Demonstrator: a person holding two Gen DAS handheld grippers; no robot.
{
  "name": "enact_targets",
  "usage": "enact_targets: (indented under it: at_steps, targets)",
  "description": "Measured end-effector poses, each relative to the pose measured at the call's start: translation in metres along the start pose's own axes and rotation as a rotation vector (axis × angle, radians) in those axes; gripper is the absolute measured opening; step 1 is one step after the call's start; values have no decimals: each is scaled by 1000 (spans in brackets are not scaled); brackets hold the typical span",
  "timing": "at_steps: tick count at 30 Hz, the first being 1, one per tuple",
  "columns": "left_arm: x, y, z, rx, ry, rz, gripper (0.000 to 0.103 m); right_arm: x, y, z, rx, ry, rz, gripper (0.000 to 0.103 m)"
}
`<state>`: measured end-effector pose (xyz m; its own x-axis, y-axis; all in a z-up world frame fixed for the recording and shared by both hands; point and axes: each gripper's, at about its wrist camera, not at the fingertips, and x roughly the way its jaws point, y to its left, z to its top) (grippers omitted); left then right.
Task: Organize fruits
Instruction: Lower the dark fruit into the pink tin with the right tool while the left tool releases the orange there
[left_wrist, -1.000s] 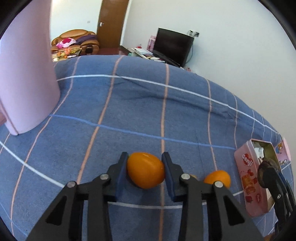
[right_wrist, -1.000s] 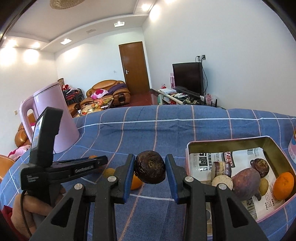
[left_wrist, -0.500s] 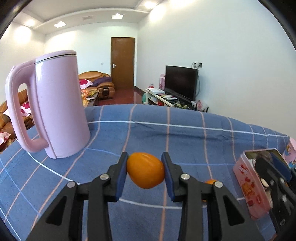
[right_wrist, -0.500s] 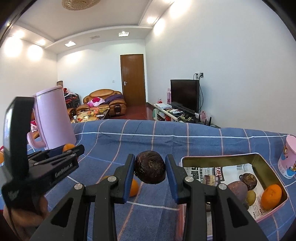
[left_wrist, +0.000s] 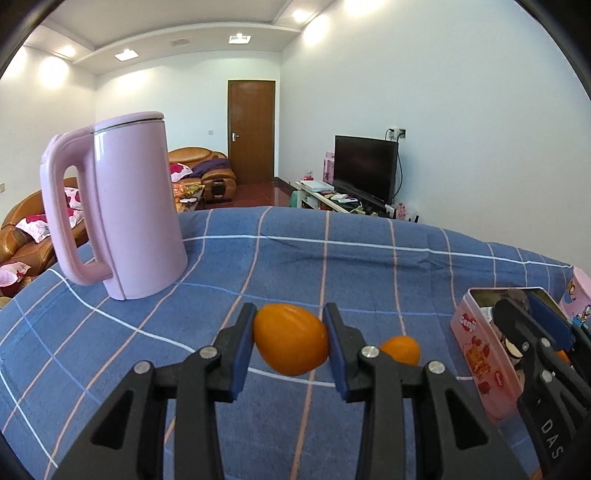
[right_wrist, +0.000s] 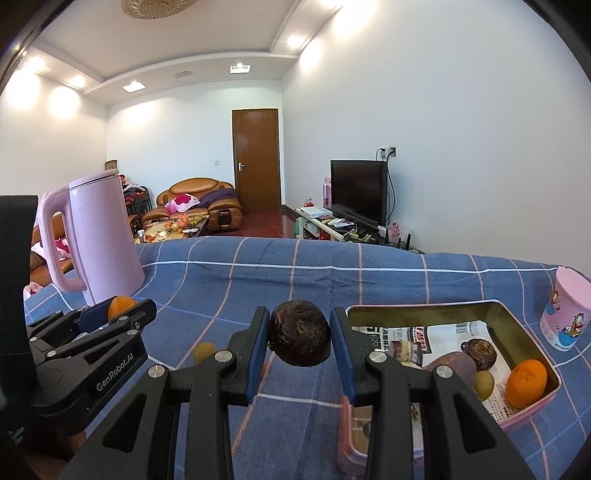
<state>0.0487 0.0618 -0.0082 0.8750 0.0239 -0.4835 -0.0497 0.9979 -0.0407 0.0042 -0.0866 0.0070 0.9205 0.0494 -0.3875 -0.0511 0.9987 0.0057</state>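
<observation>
My left gripper (left_wrist: 290, 345) is shut on an orange fruit (left_wrist: 290, 339) and holds it above the blue checked cloth; it also shows in the right wrist view (right_wrist: 110, 314). My right gripper (right_wrist: 299, 341) is shut on a dark brown round fruit (right_wrist: 299, 333), held left of the pink tin box (right_wrist: 532, 417); it also shows in the left wrist view (left_wrist: 532, 317). The box holds an orange (right_wrist: 526, 378), a purple sweet potato (right_wrist: 456, 369), a dark fruit (right_wrist: 478, 349) and a small yellow-green fruit (right_wrist: 484, 384). A second orange fruit (left_wrist: 400, 349) and a small yellow fruit (right_wrist: 205, 352) lie on the cloth.
A tall pink kettle (left_wrist: 129, 221) stands on the cloth at the left, also in the right wrist view (right_wrist: 96, 240). A pink cartoon cup (right_wrist: 563, 310) stands right of the box. The box (left_wrist: 480, 354) sits at the table's right.
Both grippers have risen and tilted up with their fruits still held. The kettle and room now show fully, and the tin box sits lower in the right wrist view.
</observation>
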Motion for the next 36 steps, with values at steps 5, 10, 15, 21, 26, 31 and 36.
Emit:
enact_targets:
  at_steps: [5, 10, 15, 21, 26, 31, 36]
  targets:
    - [-9, -6, -3, 15, -23, 11, 38, -6, -6, -3, 2, 5, -2, 36]
    - [-13, -10, -6, 17, -27, 14, 39, -9, -13, -5, 17, 18, 2, 36]
    - [-17, -18, -8, 16, -19, -4, 39, -13, -20, -7, 22, 22, 2, 36]
    - [-19, -28, -10, 19, -11, -12, 39, -18, -29, -9, 13, 21, -1, 36]
    - [-21, -42, -11, 31, -10, -24, 39, -22, -40, -11, 10, 19, -11, 36]
    - [-23, -58, -12, 52, -11, -39, 39, -25, -51, -11, 12, 20, -24, 36]
    - [-26, -71, -13, 70, -14, -55, 39, -27, -66, -11, 12, 17, -44, 36]
